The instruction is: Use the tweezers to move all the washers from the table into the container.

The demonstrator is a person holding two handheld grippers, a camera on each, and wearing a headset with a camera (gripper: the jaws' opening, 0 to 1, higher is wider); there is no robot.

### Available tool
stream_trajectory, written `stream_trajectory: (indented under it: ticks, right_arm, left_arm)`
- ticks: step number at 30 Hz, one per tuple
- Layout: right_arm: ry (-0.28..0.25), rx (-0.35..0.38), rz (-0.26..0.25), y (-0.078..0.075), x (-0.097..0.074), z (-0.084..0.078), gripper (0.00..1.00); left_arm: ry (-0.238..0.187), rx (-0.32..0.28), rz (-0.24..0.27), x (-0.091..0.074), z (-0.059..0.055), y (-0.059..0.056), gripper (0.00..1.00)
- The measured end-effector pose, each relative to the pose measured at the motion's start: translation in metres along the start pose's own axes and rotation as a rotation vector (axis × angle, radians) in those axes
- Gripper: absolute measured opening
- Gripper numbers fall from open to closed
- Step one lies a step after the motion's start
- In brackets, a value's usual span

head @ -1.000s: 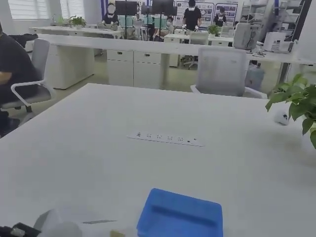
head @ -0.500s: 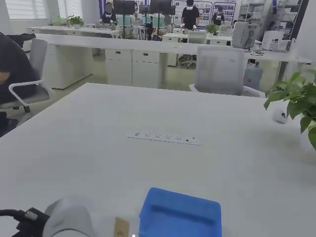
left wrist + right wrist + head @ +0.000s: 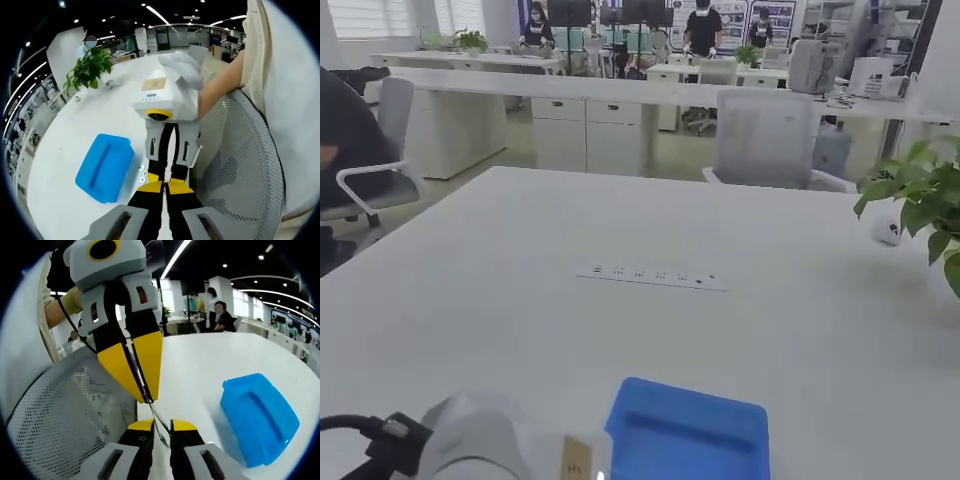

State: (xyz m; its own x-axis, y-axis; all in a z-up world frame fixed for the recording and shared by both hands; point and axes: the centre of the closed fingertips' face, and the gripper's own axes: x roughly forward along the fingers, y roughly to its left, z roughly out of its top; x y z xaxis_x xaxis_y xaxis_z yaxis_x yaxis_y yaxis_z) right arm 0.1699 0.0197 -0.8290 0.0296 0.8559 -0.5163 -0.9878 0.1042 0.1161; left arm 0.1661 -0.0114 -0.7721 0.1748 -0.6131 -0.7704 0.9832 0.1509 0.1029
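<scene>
One blue container [image 3: 257, 415] sits on the table [image 3: 200, 365], at the right of the right gripper view. One pair of tweezers [image 3: 156, 424] is clamped between the closed yellow jaws of the left gripper [image 3: 146, 392]. Its lower end lies between the near-closed jaws of the right gripper [image 3: 162, 427]; whether they grip it cannot be determined. The left gripper view adds what look like two washers [image 3: 143, 171], left of centre, beside the container.

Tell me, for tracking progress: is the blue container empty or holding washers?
Empty, as far as shown: the blue container's recess is bare blue, and small washers lie on the table beside it.
</scene>
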Motion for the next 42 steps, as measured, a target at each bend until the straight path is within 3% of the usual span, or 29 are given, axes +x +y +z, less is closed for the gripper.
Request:
stream_trajectory:
  ticks: [2, 5, 7, 10, 13, 19, 23, 25, 26, 28, 30, 33, 36, 39, 42]
  right_arm:
    - [-0.004, 0.018, -0.002, -0.003, -0.001, -0.001, 0.07]
    - [-0.001, 0.023, -0.009, -0.005, -0.001, -0.002, 0.06]
    - [0.001, 0.024, -0.018, -0.006, -0.001, -0.003, 0.05]
    - [0.004, 0.031, -0.031, -0.011, -0.003, -0.004, 0.04]
    - [0.003, 0.031, -0.033, -0.011, -0.003, -0.004, 0.04]
    - [0.002, 0.007, -0.037, -0.009, -0.001, -0.004, 0.04]
    - [0.006, 0.017, -0.056, -0.013, -0.002, -0.004, 0.03]
    - [0.002, 0.039, -0.06, -0.015, -0.004, -0.005, 0.03]
    - [-0.003, 0.059, -0.063, -0.017, -0.005, -0.005, 0.03]
    - [-0.024, 0.117, -0.073, -0.021, -0.007, -0.005, 0.03]
    - [-0.05, 0.198, -0.084, -0.026, -0.011, -0.004, 0.03]
    - [-0.102, 0.295, -0.099, -0.034, -0.018, -0.002, 0.03]
    - [-0.115, 0.31, -0.122, -0.041, -0.029, -0.001, 0.03]
    - [-0.149, 0.332, -0.158, -0.049, -0.045, 0.006, 0.03]
    - [-0.182, 0.354, -0.2, -0.061, -0.06, 0.013, 0.03]
  left_arm:
    - [-0.015, -0.011, 0.015, 0.0, 0.002, 0.002, 0.0]
    - [-0.121, -0.082, 0.053, -0.006, 0.017, 0.008, 0.0]
    - [-0.181, -0.132, 0.103, -0.011, 0.023, 0.014, 0.08]
    - [-0.321, -0.294, 0.206, -0.024, 0.027, 0.028, 0.29]
    - [-0.422, -0.442, 0.29, -0.037, 0.019, 0.037, 0.43]
    - [-0.476, -0.619, 0.523, -0.058, -0.024, 0.048, 0.59]
    - [-0.48, -0.672, 0.631, -0.063, -0.045, 0.051, 0.65]
    - [-0.5, -0.699, 0.678, -0.064, -0.05, 0.053, 0.66]
    - [-0.543, -0.72, 0.705, -0.067, -0.049, 0.055, 0.69]
    - [-0.61, -0.747, 0.728, -0.072, -0.046, 0.058, 0.74]
    - [-0.652, -0.737, 0.757, -0.08, -0.043, 0.061, 0.75]
    - [-0.725, -0.764, 0.754, -0.083, -0.039, 0.064, 0.76]
    - [-0.729, -0.76, 0.752, -0.078, -0.04, 0.062, 0.82]
    - [-0.634, -0.709, 0.781, -0.069, -0.051, 0.06, 0.86]
    - [-0.644, -0.705, 0.787, -0.071, -0.051, 0.062, 0.93]
